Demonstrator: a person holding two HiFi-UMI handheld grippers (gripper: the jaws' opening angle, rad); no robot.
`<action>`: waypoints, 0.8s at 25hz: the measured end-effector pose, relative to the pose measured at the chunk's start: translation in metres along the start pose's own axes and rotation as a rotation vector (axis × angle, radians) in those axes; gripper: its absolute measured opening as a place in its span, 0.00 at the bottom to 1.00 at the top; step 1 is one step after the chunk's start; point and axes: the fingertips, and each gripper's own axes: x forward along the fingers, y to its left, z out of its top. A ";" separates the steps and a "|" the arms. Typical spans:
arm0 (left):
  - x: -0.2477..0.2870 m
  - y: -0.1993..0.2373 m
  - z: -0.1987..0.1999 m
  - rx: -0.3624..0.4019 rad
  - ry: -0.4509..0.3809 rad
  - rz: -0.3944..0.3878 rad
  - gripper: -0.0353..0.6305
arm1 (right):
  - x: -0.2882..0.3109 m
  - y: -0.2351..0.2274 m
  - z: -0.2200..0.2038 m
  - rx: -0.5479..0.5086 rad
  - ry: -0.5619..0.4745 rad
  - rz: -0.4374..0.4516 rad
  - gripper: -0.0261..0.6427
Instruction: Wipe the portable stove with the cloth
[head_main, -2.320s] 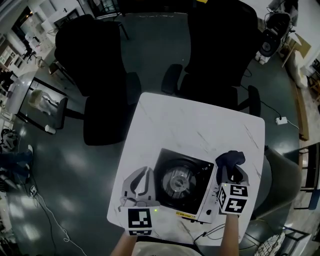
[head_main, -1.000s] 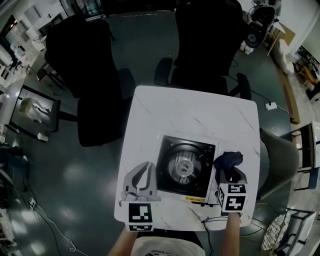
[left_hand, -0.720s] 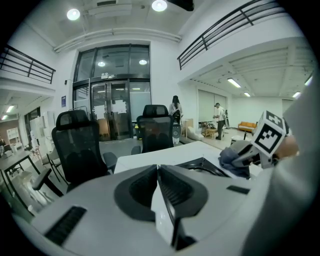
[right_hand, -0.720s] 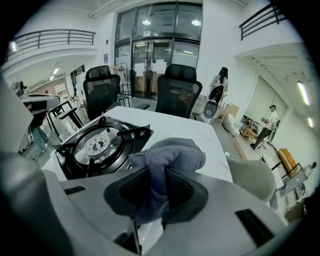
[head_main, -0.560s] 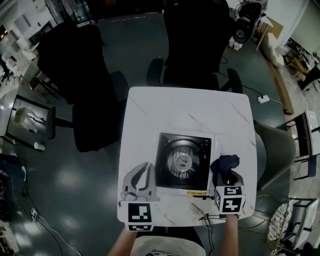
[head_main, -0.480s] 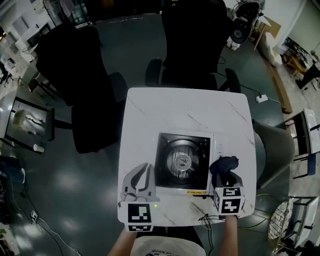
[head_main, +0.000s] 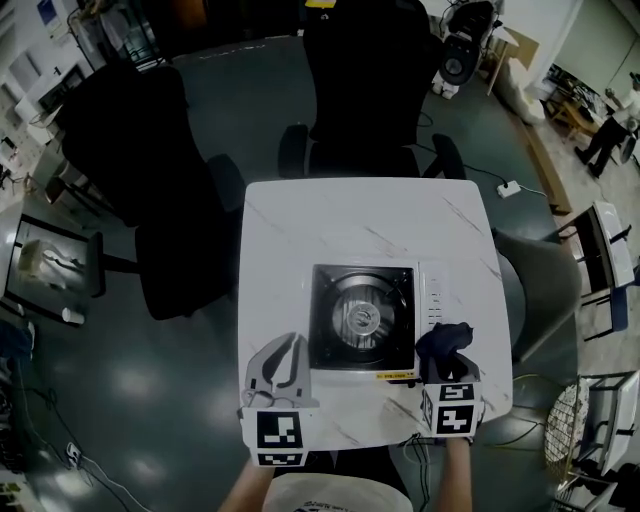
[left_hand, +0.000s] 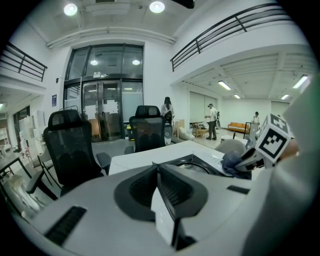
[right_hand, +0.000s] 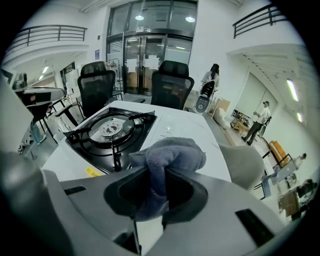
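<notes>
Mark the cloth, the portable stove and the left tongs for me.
cloth (right_hand: 172, 150): right gripper view, bunched fold above the jaws.
portable stove (head_main: 362, 318): head view, centre of the burner.
left tongs (left_hand: 156, 166): left gripper view, where the closed tips meet.

Both forearms reach forward from the bottom of the head view, the left arm (head_main: 243, 489) and right arm (head_main: 456, 478) roughly parallel and well apart. The left gripper (head_main: 291, 347) points ahead with its jaws together and nothing between them. The right gripper (head_main: 446, 360), level with the left gripper, has its jaws clamped on a bunched cloth (right_hand: 171, 151) that bulges out past their tips.
</notes>
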 end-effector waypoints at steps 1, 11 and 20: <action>-0.001 0.000 -0.001 0.001 0.000 -0.006 0.10 | -0.001 0.001 -0.002 0.005 0.003 -0.004 0.18; -0.005 -0.007 -0.004 0.014 -0.007 -0.070 0.10 | -0.019 0.016 -0.030 0.051 0.048 -0.049 0.18; -0.010 -0.010 -0.009 0.037 -0.017 -0.118 0.10 | -0.027 0.038 -0.048 0.070 0.085 -0.064 0.18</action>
